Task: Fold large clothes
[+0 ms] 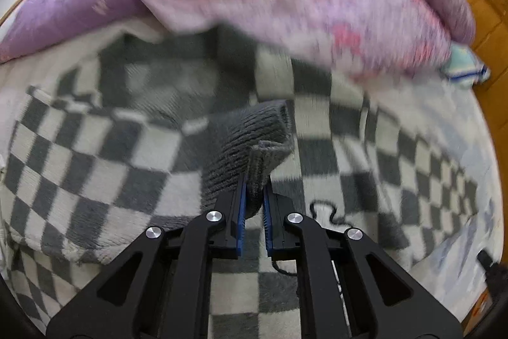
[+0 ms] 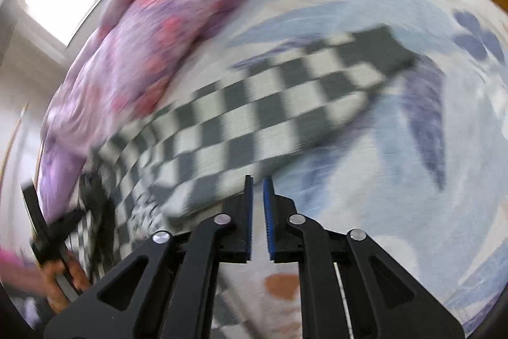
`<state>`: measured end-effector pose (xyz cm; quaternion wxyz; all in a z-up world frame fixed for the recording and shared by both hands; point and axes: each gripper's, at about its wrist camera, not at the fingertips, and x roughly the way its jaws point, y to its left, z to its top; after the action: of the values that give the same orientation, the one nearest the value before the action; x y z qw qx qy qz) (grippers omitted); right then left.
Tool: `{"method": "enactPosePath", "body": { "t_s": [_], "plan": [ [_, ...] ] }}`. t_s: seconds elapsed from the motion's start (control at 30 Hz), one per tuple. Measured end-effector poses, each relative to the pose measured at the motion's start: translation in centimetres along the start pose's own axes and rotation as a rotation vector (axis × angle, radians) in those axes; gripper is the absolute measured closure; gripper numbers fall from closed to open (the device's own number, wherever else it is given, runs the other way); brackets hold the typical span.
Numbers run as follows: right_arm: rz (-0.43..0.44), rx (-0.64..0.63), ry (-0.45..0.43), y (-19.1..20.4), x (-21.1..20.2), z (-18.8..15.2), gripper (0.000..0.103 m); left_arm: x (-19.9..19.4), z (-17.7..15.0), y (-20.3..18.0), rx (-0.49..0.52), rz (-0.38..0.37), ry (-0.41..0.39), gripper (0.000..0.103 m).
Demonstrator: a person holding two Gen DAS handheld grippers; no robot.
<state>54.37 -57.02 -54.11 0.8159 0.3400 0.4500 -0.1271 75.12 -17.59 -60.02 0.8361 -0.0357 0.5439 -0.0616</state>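
A: Two claws in play. The left gripper (image 1: 254, 183) is clamped on the ribbed grey cuff (image 1: 254, 142), lifting it above the checkered garment (image 1: 111, 154), I'd say so the sleeve can be carried across the body.

B: And the right gripper (image 2: 257, 189)? Fingers nearly together, nothing between them, poised just off the near edge of the other sleeve (image 2: 270, 110).

A: That sleeve lies flat toward the bed's far corner, on the blue floral sheet (image 2: 412, 180).

B: The pink quilt (image 1: 301, 5) is heaped along the bed's far edge, leaving the garment room. Heavy blur in both views.
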Motion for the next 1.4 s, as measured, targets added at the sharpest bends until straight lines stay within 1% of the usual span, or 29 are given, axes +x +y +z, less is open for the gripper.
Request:
{"method": "enactPosePath", "body": {
  "t_s": [0.03, 0.07, 0.1, 0.13, 0.17, 0.2, 0.23, 0.27, 0.37, 0.4, 0.47, 0.53, 0.6, 0.67, 0.7, 0.73, 0.77, 0.8, 0.83, 0.97, 1.0, 1.07, 1.1, 1.13, 1.17, 1.2, 1.27, 1.33, 1.4],
  "plan": [
    [0.003, 0.062, -0.009, -1.8, 0.2, 0.6, 0.087, 1.4, -0.4, -0.4, 0.009, 0.033, 0.031, 0.091],
    [0.018, 0.129, -0.022, -3.6, 0.4, 1.2, 0.085, 1.8, -0.7, -0.6, 0.013, 0.047, 0.041, 0.088],
    [0.031, 0.19, -0.033, -5.0, 0.5, 1.5, 0.078, 2.3, -1.1, -0.8, 0.016, 0.045, 0.048, 0.082],
    [0.031, 0.227, -0.039, -5.9, 0.6, 1.7, 0.068, 2.5, -1.4, -0.8, 0.016, 0.027, 0.053, 0.065],
    [0.044, 0.29, -0.052, -7.5, 1.1, 2.3, 0.064, 2.5, -1.7, -0.7, 0.007, -0.023, 0.058, 0.052],
    [0.064, 0.327, -0.061, -8.4, 1.1, 2.6, 0.053, 2.3, -1.9, -0.6, -0.007, -0.056, 0.05, 0.03],
    [0.08, 0.377, -0.069, -9.5, 1.7, 3.2, 0.047, 1.6, -2.2, -0.6, -0.019, -0.081, 0.015, 0.029],
    [0.08, 0.413, -0.074, -10.3, 2.2, 3.7, 0.047, 1.3, -2.3, -0.6, -0.019, -0.09, 0.002, 0.029],
    [0.092, 0.485, -0.068, -11.9, 3.7, 4.8, 0.044, 1.0, -2.6, -0.2, -0.047, -0.142, 0.024, 0.029],
    [0.074, 0.511, -0.058, -12.5, 4.5, 5.1, 0.044, 1.1, -2.7, -0.1, -0.055, -0.136, 0.029, 0.029],
    [0.085, 0.518, -0.067, -12.9, 5.5, 5.6, 0.043, 1.9, -2.8, -0.2, -0.033, -0.112, 0.056, 0.029],
    [0.082, 0.483, -0.069, -12.5, 6.5, 6.2, 0.043, 3.0, -3.2, -0.6, 0.007, -0.07, 0.09, 0.029],
    [0.084, 0.434, -0.084, -11.8, 7.3, 6.7, 0.043, 3.6, -3.7, -1.0, 0.033, -0.051, 0.106, 0.029],
    [0.067, 0.39, -0.099, -11.6, 8.1, 7.0, 0.046, 4.4, -3.9, -1.7, 0.078, -0.02, 0.124, 0.029],
    [0.051, 0.371, -0.098, -11.5, 8.7, 7.1, 0.052, 4.7, -4.0, -1.9, 0.094, -0.003, 0.13, 0.029],
    [0.031, 0.357, -0.096, -11.7, 9.2, 7.1, 0.055, 5.1, -4.1, -2.4, 0.119, 0.02, 0.134, 0.029],
    [0.015, 0.334, -0.103, -11.6, 9.6, 7.1, 0.059, 5.3, -4.2, -2.7, 0.136, 0.033, 0.133, 0.029],
    [-0.015, 0.315, -0.1, -11.5, 9.7, 7.1, 0.068, 5.4, -4.2, -2.8, 0.141, 0.039, 0.131, 0.029],
    [-0.043, 0.292, -0.094, -11.4, 9.8, 7.2, 0.069, 5.5, -4.2, -2.9, 0.14, 0.04, 0.131, 0.028],
    [-0.087, 0.229, -0.045, -11.1, 10.0, 7.5, 0.075, 5.5, -4.3, -2.7, 0.142, 0.019, 0.131, 0.025],
    [-0.131, 0.183, -0.011, -10.4, 10.1, 8.0, 0.076, 5.3, -4.2, -2.7, 0.153, 0.002, 0.136, 0.023],
    [-0.209, 0.107, 0.028, -8.7, 10.1, 8.8, 0.084, 4.1, -4.0, -2.2, 0.153, -0.083, 0.137, 0.019],
    [-0.248, 0.049, 0.03, -7.5, 9.8, 9.1, 0.089, 2.9, -3.9, -1.4, 0.127, -0.163, 0.116, 0.019],
    [-0.274, -0.007, 0.016, -6.2, 9.3, 9.2, 0.09, 2.1, -3.7, -0.6, 0.104, -0.194, 0.096, 0.019],
    [-0.308, -0.077, -0.016, -4.4, 8.5, 9.3, 0.09, 0.8, -3.6, 0.5, 0.075, -0.198, 0.069, 0.019],
    [-0.324, -0.134, -0.058, -2.7, 7.5, 9.2, 0.091, 0.0, -3.5, 1.4, 0.058, -0.196, 0.053, 0.019],
    [-0.305, -0.203, -0.145, 0.8, 5.5, 8.7, 0.091, -1.7, -3.2, 4.3, 0.014, -0.164, 0.026, 0.019],
    [-0.264, -0.281, -0.238, 5.6, 3.5, 7.3, 0.092, -2.9, -2.7, 7.6, -0.038, -0.111, 0.009, 0.019],
    [-0.204, -0.341, -0.294, 10.2, 2.4, 5.8, 0.092, -4.3, -2.6, 11.0, -0.089, -0.029, -0.004, 0.019]
  ]
}}
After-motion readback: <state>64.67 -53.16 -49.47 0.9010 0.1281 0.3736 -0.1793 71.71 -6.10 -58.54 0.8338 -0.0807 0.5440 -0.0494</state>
